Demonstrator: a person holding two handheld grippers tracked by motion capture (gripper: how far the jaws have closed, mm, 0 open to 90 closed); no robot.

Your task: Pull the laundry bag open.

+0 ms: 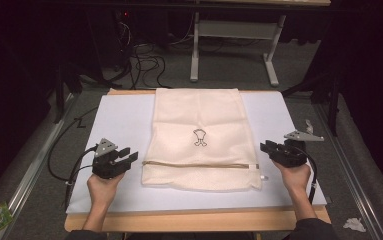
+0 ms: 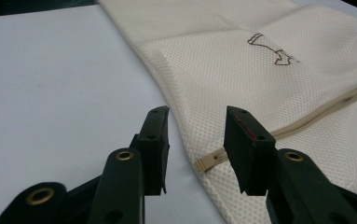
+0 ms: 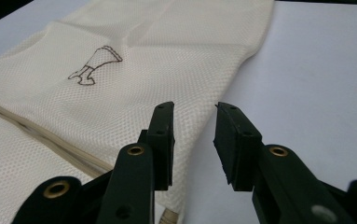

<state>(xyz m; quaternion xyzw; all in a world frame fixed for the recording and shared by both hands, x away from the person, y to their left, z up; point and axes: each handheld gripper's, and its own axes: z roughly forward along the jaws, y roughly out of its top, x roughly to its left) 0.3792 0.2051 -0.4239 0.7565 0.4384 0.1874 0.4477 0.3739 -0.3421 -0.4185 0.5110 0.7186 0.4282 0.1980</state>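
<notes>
Mesh bag flat at centre frame, both grippers empty beside its zipper line.

The cream mesh laundry bag [image 1: 199, 137] lies flat in the middle of the high view on the white sheet [image 1: 114, 117] covering the worktop, its zipper [image 1: 199, 164] running across near the lower edge. Your left gripper [image 1: 128, 156] sits at lower left and your right gripper [image 1: 265, 147] at lower right, both with jaws parted and holding nothing. If you mean to fold or lift it, I'd take both side edges at matching height and pinch only mesh, clear of the zipper end [image 2: 209, 161].
</notes>
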